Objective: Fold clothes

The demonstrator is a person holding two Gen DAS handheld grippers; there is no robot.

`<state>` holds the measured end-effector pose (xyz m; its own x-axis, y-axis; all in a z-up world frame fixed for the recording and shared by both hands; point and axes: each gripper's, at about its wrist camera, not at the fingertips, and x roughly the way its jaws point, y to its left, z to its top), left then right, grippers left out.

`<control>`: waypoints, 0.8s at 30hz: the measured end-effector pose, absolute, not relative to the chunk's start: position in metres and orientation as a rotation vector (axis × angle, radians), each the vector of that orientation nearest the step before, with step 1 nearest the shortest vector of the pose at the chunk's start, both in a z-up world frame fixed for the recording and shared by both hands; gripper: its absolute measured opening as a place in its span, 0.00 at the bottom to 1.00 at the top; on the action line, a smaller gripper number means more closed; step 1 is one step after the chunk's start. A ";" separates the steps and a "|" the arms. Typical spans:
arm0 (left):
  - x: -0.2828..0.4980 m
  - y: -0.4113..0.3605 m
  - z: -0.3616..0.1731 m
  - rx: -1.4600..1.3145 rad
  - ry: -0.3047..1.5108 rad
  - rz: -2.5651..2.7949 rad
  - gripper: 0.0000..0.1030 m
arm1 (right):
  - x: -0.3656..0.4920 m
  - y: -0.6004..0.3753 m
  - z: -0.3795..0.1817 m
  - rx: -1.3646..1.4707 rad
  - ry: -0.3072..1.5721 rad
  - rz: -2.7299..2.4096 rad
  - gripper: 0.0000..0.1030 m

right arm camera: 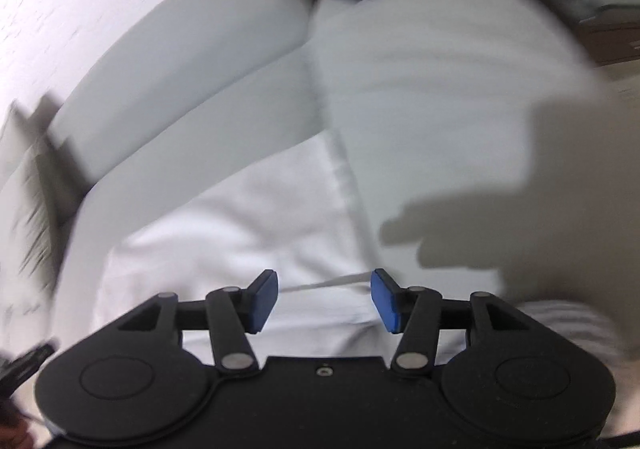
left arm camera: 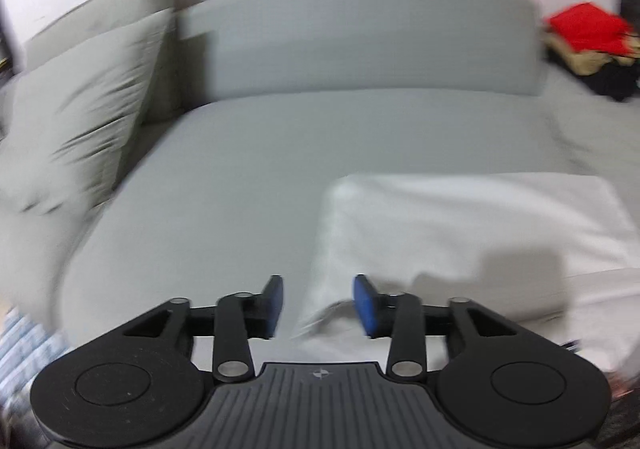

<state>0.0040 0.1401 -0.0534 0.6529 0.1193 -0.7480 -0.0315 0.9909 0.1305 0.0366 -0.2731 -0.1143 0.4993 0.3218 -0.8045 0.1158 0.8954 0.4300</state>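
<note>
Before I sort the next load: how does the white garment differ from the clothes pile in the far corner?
The white garment lies spread flat on the grey sofa seat, one plain colour; the clothes pile is heaped and mixed, with red on top of tan and black. The garment lies just ahead of both claws, the pile far off by the backrest. Both rest on the same sofa.

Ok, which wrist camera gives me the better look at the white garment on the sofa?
The left wrist: the white garment shows its far edge and left side. The right wrist shows only its blurred middle behind the jaws.
</note>
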 end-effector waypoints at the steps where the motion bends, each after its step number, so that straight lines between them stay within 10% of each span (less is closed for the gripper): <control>1: 0.015 0.127 -0.057 0.130 0.863 0.056 0.40 | 0.046 -0.262 -0.118 0.465 1.084 0.151 0.49; 11: 0.079 0.061 -0.120 0.197 0.969 -0.098 0.38 | 0.101 -0.184 -0.155 0.339 1.169 0.188 0.46; 24: -0.076 0.122 -0.090 0.001 1.050 -0.153 0.36 | -0.017 -0.248 -0.150 0.572 1.388 0.385 0.51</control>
